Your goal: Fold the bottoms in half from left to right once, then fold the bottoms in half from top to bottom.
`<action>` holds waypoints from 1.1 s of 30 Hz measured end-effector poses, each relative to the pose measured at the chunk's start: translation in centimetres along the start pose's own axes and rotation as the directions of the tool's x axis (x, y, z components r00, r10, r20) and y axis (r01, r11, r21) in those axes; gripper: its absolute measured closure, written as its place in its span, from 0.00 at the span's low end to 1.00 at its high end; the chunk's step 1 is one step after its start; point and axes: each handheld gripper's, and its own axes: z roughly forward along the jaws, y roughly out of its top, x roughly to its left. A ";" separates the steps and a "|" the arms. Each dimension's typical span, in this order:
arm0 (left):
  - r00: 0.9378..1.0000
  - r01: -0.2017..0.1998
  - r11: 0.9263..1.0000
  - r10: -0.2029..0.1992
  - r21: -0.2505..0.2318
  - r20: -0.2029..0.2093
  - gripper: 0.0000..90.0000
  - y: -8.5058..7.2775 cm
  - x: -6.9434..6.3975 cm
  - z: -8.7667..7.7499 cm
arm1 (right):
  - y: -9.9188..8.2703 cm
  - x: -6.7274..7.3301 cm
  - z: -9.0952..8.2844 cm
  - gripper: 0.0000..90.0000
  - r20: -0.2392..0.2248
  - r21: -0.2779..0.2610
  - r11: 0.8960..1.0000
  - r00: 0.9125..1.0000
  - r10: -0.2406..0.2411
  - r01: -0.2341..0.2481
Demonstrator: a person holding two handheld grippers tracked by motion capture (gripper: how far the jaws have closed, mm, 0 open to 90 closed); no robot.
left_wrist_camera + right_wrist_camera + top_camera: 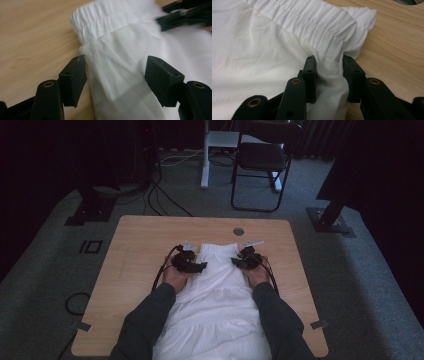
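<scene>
A white garment (pixel 215 290) with a gathered elastic waistband (pixel 317 22) lies flat on the wooden table (pixel 140 240), waistband at the far end. My left gripper (pixel 202 266) is at the garment's left edge just below the waistband. In the left gripper view its jaws (pixel 116 77) stand wide apart with the cloth (pixel 120 42) lying loose between them. My right gripper (pixel 234 261) is at the right edge. In the right gripper view it (pixel 329 75) is shut on a pinched bunch of cloth (pixel 262 50) just under the waistband corner. The right gripper (pixel 185 15) shows blurred across the garment in the left gripper view.
A round cable hole (pixel 238 231) sits in the table beyond the waistband, with small white tags (pixel 252 243) beside the garment's corners. A black folding chair (pixel 262 160) and cables stand on the carpet behind the table. The person's sleeves (pixel 145 320) rest on the near edge.
</scene>
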 end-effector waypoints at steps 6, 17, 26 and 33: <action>0.999 0.053 0.997 -0.052 0.060 -0.012 0.35 -0.7 0.4 2.5 | -0.3 -0.2 0.0 0.75 -0.014 -0.021 1.000 1.000 0.012 -0.012; 0.999 0.029 0.999 -0.027 0.032 -0.046 0.24 -0.4 0.4 3.5 | -0.3 -0.1 0.0 0.75 -0.005 -0.026 1.000 1.000 0.015 -0.015; 0.996 -0.033 0.996 0.040 0.077 -0.084 0.22 0.3 -0.2 4.2 | -0.5 0.1 0.0 0.74 0.001 -0.035 0.999 1.000 0.010 -0.010; 0.996 -0.035 0.997 0.041 0.074 -0.080 0.35 0.4 0.2 3.9 | 0.5 0.1 -0.5 0.34 -0.043 0.009 1.000 0.999 -0.004 0.004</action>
